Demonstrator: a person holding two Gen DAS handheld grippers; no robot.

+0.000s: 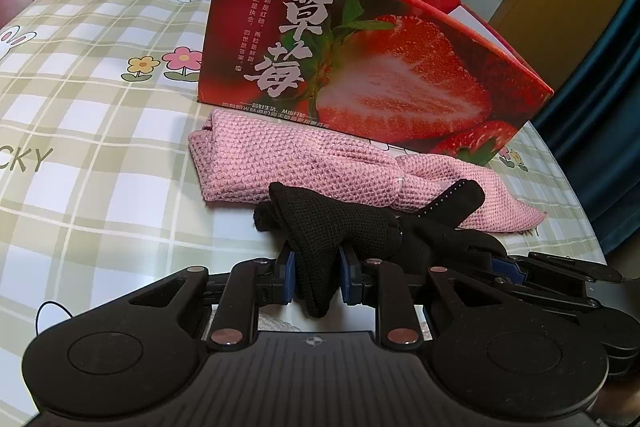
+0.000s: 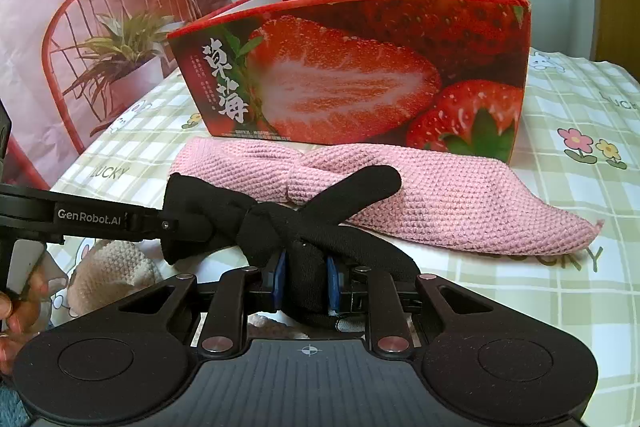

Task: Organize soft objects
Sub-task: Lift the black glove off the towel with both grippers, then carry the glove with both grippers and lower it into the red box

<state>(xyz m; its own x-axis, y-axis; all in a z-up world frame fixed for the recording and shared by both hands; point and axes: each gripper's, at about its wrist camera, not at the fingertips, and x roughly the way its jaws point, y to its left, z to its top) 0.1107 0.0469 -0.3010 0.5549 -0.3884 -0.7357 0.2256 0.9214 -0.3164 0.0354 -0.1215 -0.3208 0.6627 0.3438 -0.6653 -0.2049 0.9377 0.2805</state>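
A black cloth (image 1: 320, 223) lies twisted into a knot near the table's front, partly on a pink knitted cloth (image 1: 288, 163). My left gripper (image 1: 318, 267) is shut on one end of the black cloth, blue pads pressing it. In the right wrist view my right gripper (image 2: 306, 283) is shut on the other part of the black cloth (image 2: 280, 219), below the knot. The left gripper's finger (image 2: 144, 221) reaches in from the left into that cloth. The pink cloth (image 2: 400, 187) stretches along the front of a red strawberry box (image 2: 360, 67), open at the top.
The strawberry box (image 1: 360, 59) stands on a checked tablecloth (image 1: 100, 147) with flower prints. A cream knitted piece (image 2: 116, 275) lies low at the left, beside a person's hand (image 2: 12, 311). A dark curtain (image 1: 600, 107) hangs past the table's right edge.
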